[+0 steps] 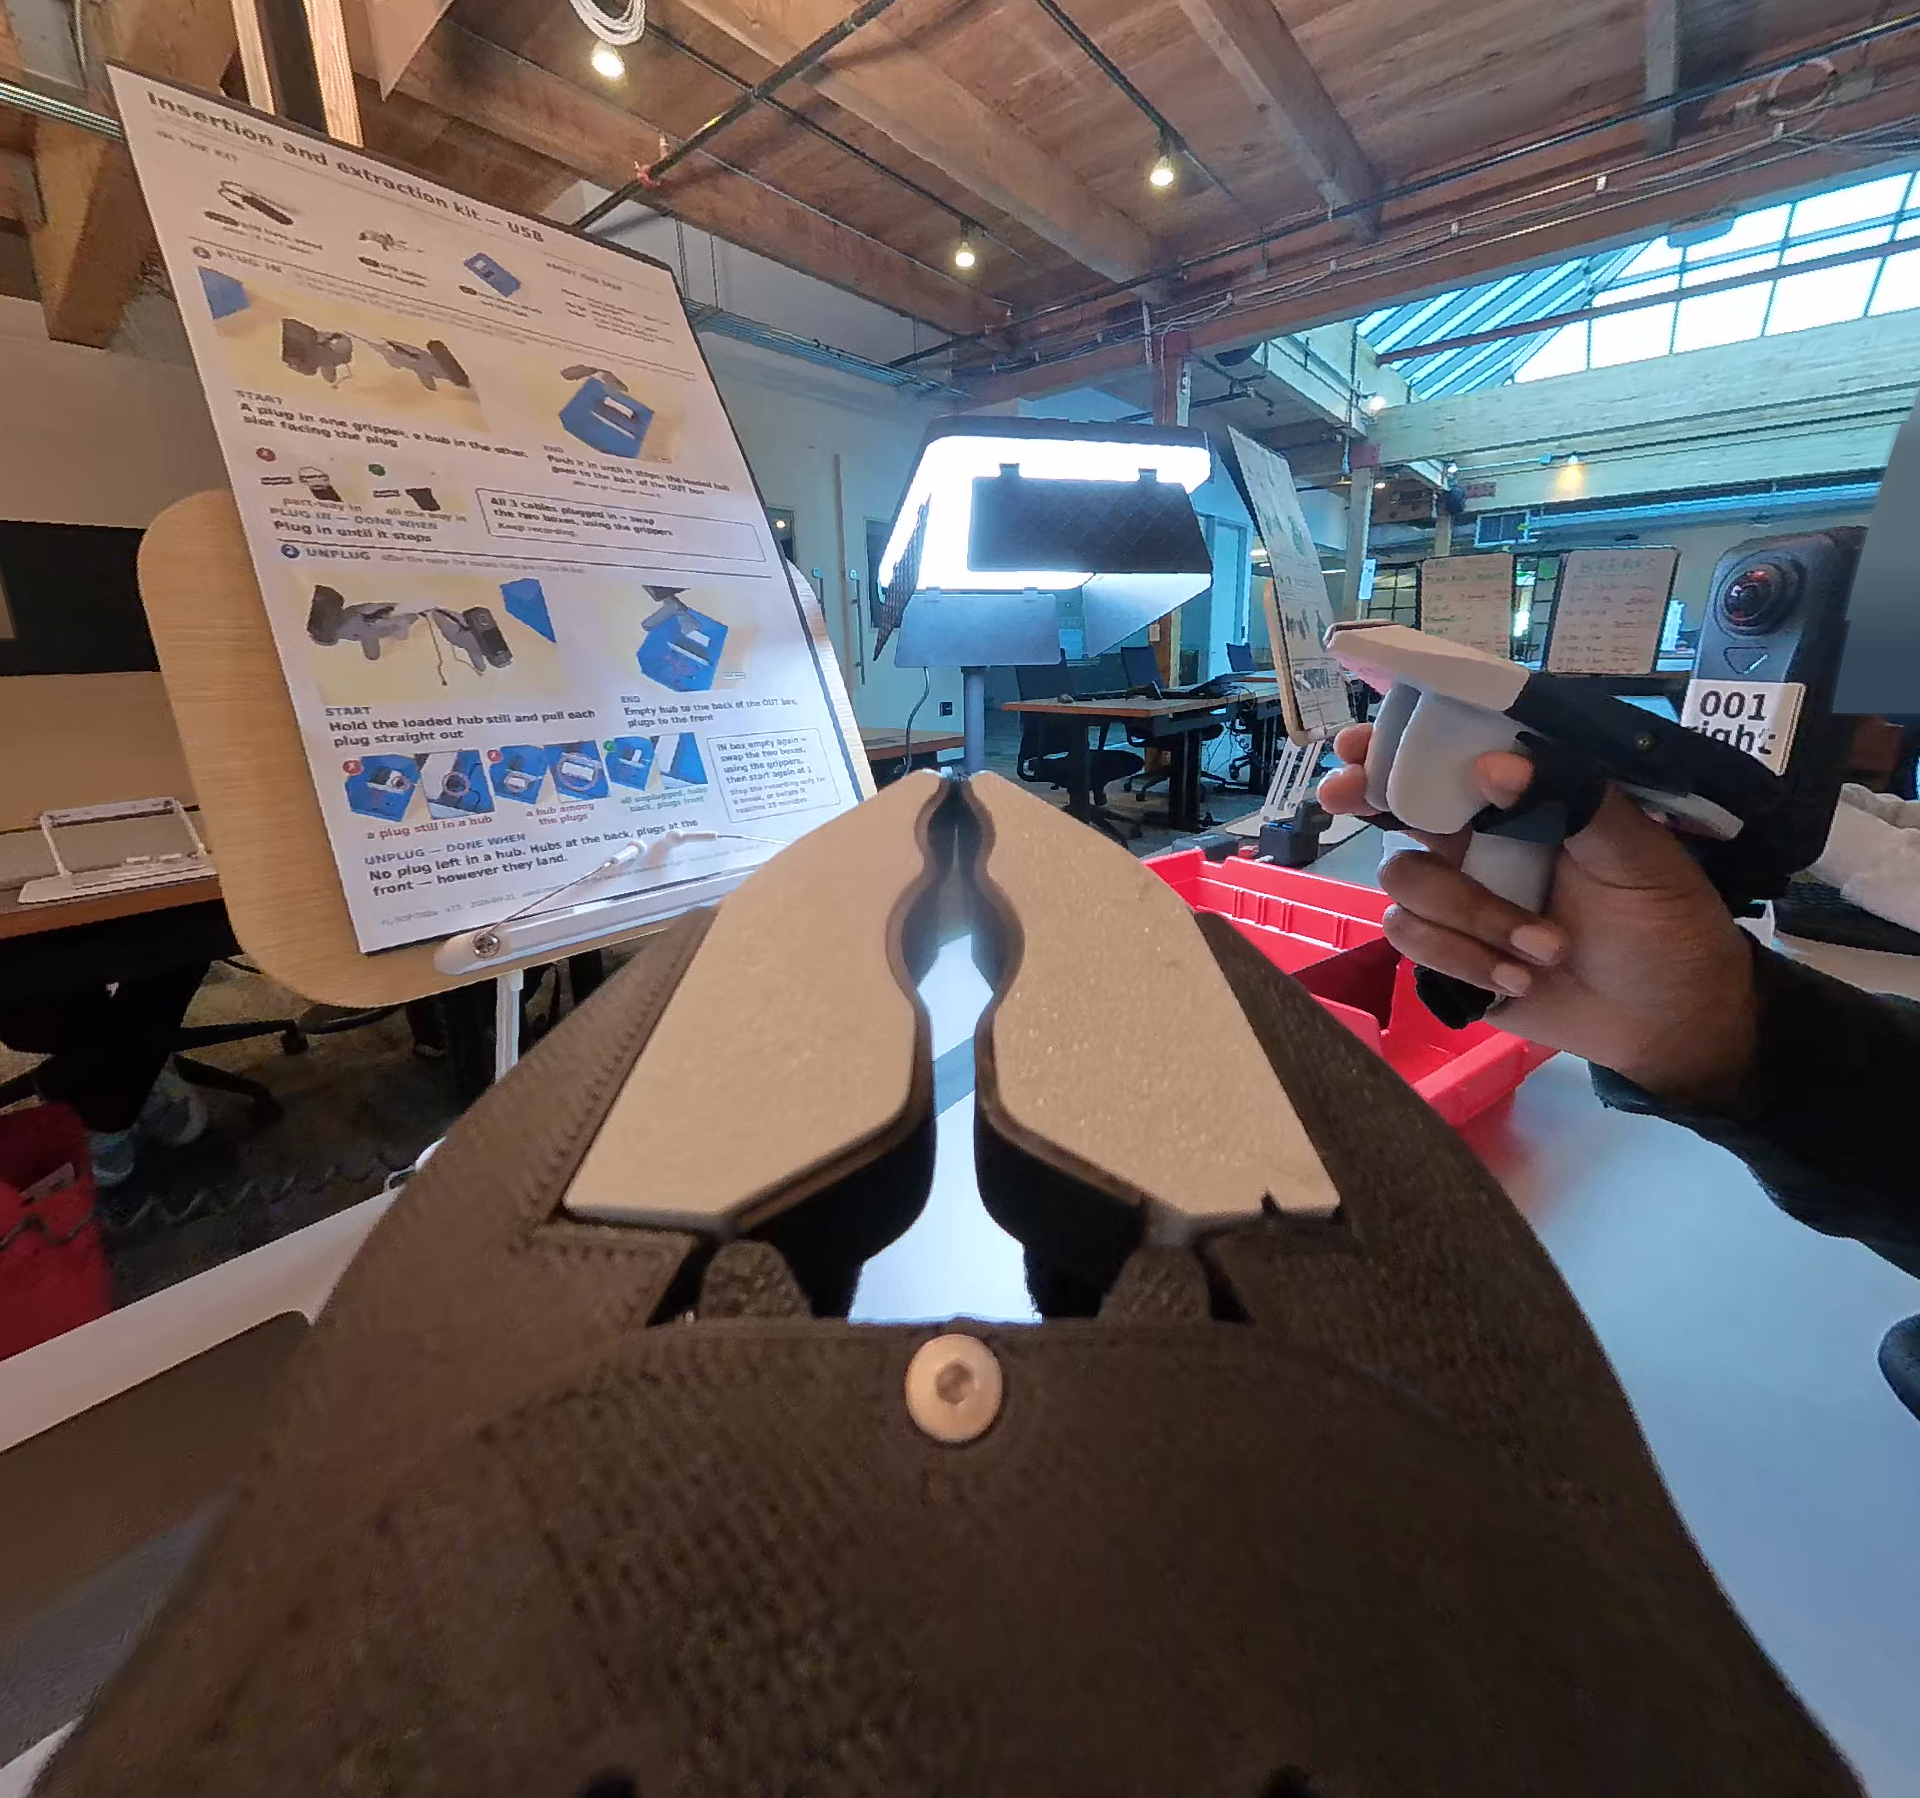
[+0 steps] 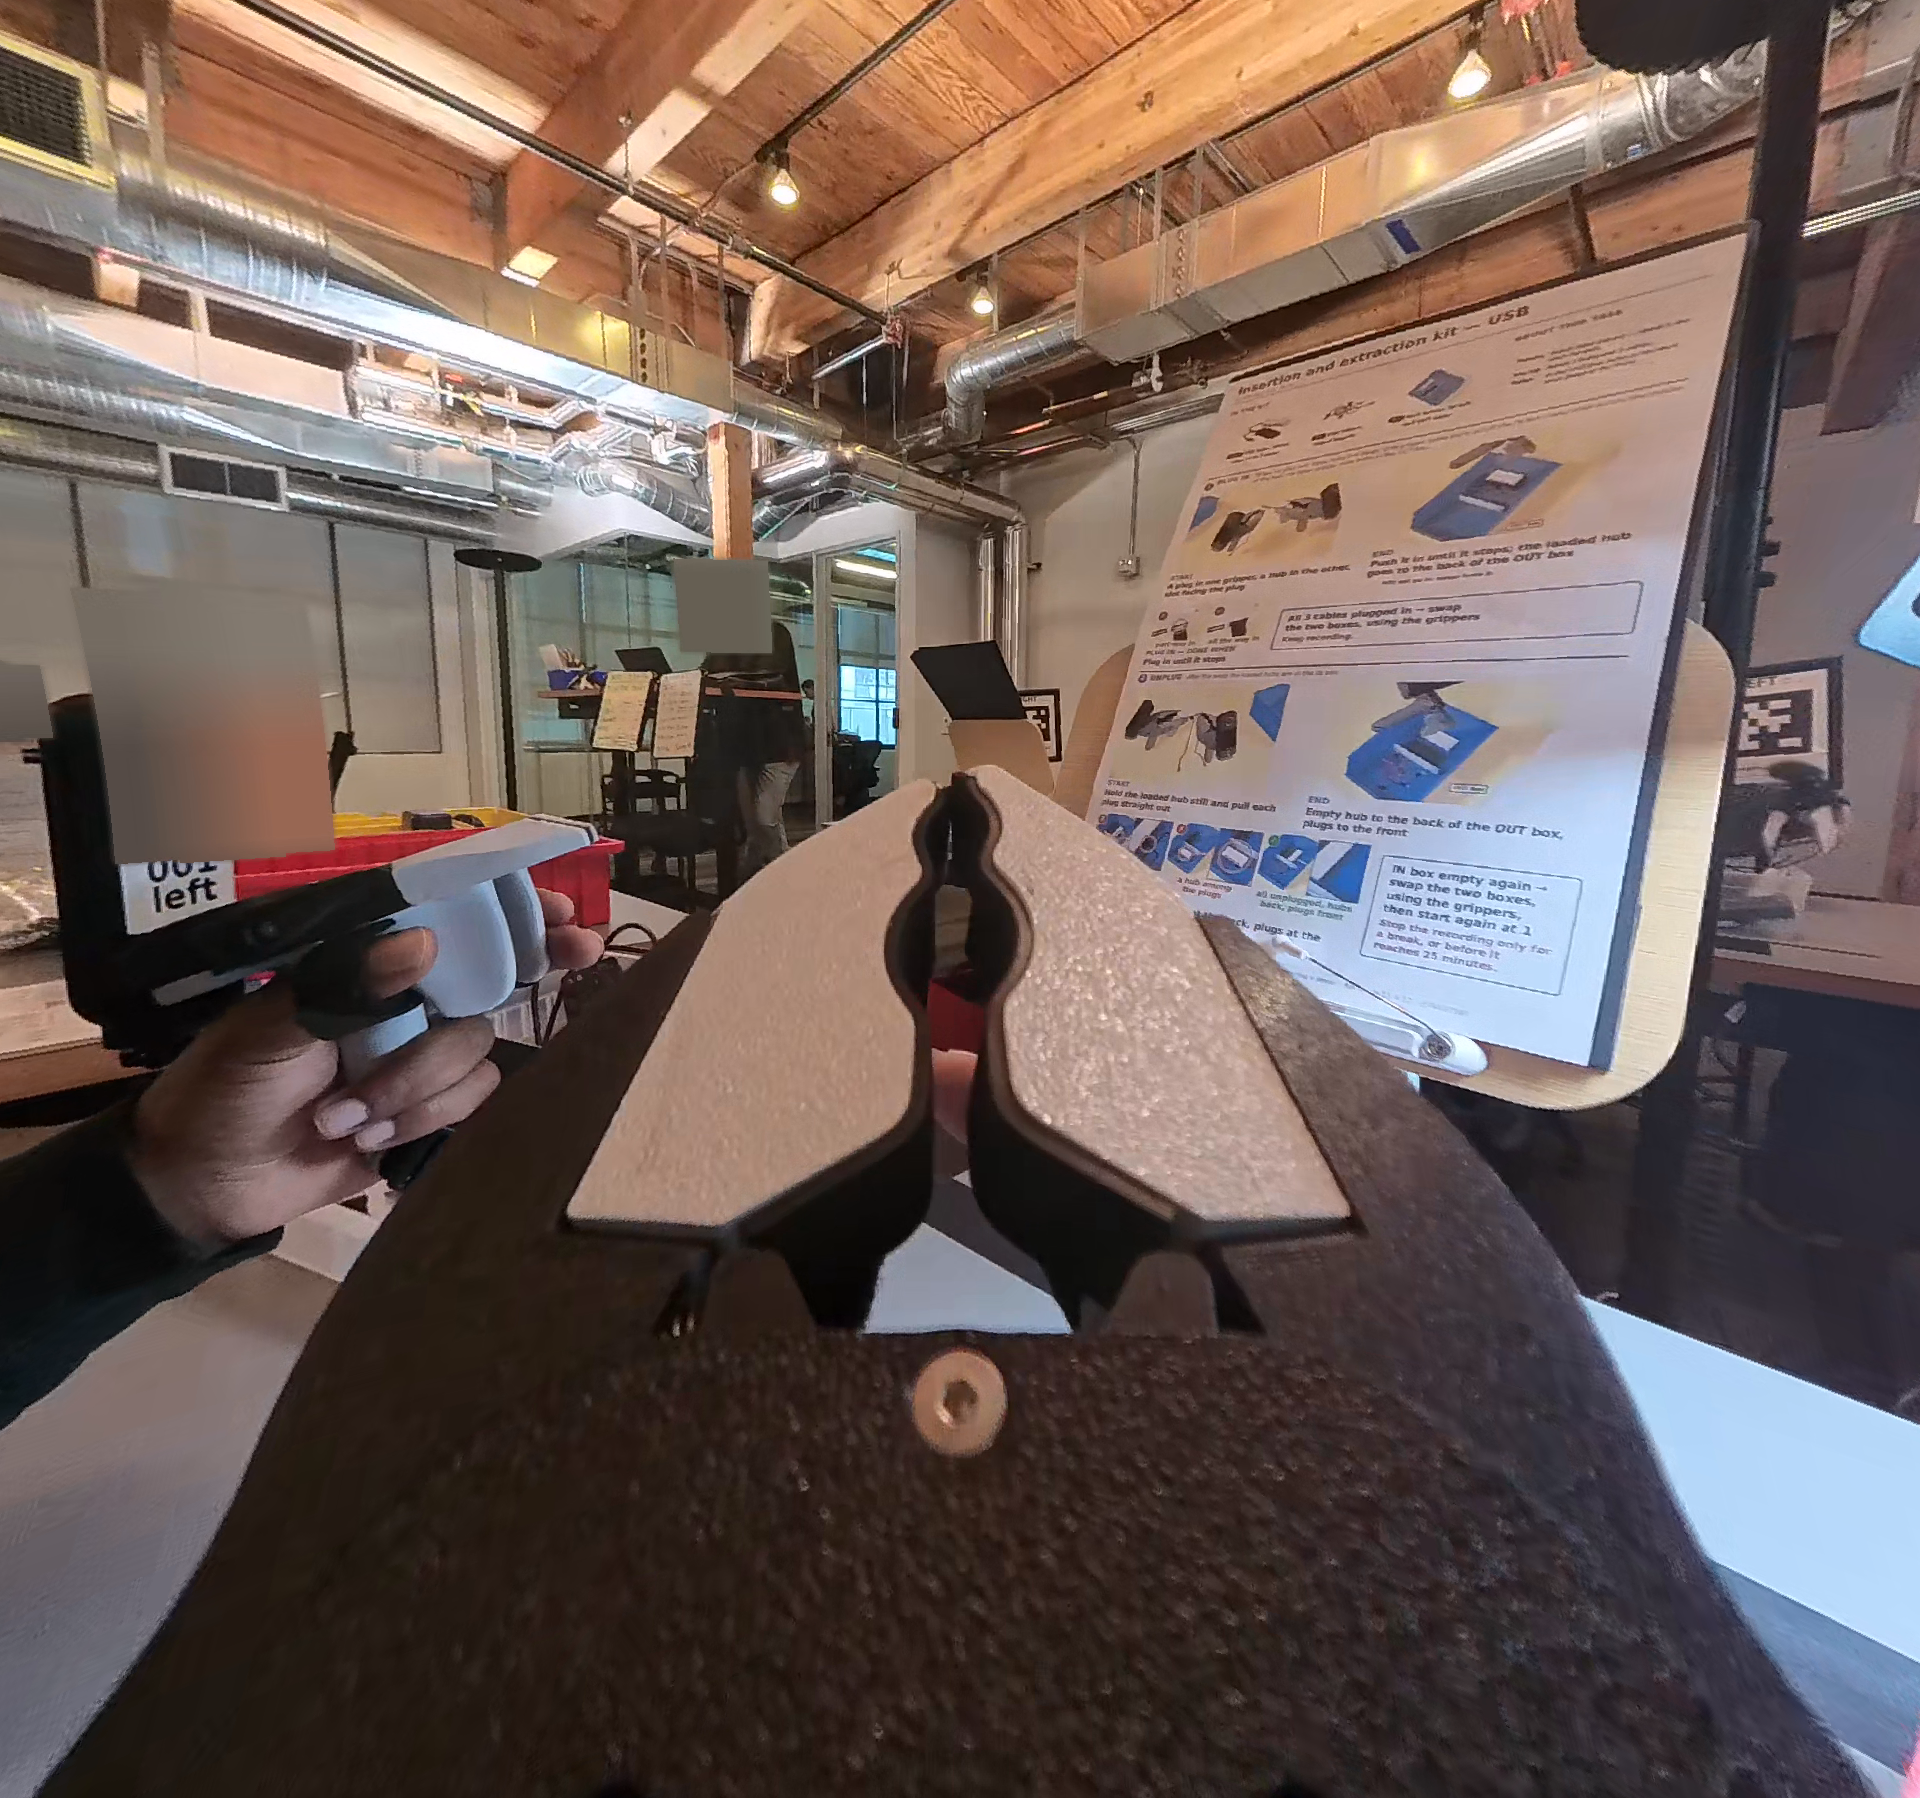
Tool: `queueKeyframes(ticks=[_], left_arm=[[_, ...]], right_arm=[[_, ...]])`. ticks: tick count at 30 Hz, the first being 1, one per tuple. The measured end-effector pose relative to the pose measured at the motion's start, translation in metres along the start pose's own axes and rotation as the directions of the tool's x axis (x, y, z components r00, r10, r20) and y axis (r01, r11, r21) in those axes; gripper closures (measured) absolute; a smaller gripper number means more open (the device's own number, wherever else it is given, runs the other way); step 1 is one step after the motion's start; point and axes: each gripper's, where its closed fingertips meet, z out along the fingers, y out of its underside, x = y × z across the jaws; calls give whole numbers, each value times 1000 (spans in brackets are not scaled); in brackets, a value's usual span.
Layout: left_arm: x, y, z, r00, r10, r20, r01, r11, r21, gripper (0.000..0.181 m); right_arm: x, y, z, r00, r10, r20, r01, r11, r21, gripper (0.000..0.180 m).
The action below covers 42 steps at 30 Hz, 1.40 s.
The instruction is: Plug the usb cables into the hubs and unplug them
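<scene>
No USB cable or hub shows in either view. My left gripper [image 1: 958, 784] is shut and empty, its grey fingertips touching, held up above the white table [image 1: 1714, 1333] and tilted upward. My right gripper [image 2: 954, 784] is also shut and empty, raised the same way. The right gripper also shows in the left wrist view [image 1: 1351, 647], held in a hand [image 1: 1579, 938] at the right. The left gripper shows in the right wrist view [image 2: 571, 839], held in a hand [image 2: 312, 1114] at the left. Both point towards each other's side.
A printed instruction sheet on a wooden stand [image 1: 468, 543] stands behind the table; it also shows in the right wrist view [image 2: 1434, 688]. A red bin [image 1: 1340, 959] sits on the table beyond my left gripper. A red bin with a yellow one behind it [image 2: 520, 855] shows at the left. There is about 20 centimetres between the tips of the two grippers.
</scene>
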Motion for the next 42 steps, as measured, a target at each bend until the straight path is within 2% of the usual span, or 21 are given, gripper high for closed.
queueKeyframes(ticks=[16,25,36,42], left_arm=[[-7,-10,-6,1000,14,23,-15,999,32,181],[-17,-7,-8,995,26,100,-28,999,19,181],[-22,-2,-7,992,35,122,-37,999,7,181],[-42,-3,-12,974,29,224,-20,999,-42,181]], right_arm=[[-4,9,3,1000,-2,13,2,1000,-26,179],[1,7,1,1000,5,3,-5,1000,-22,180],[6,8,0,1000,5,-6,-5,1000,-27,180],[6,14,5,998,-48,-49,42,993,-109,178]])
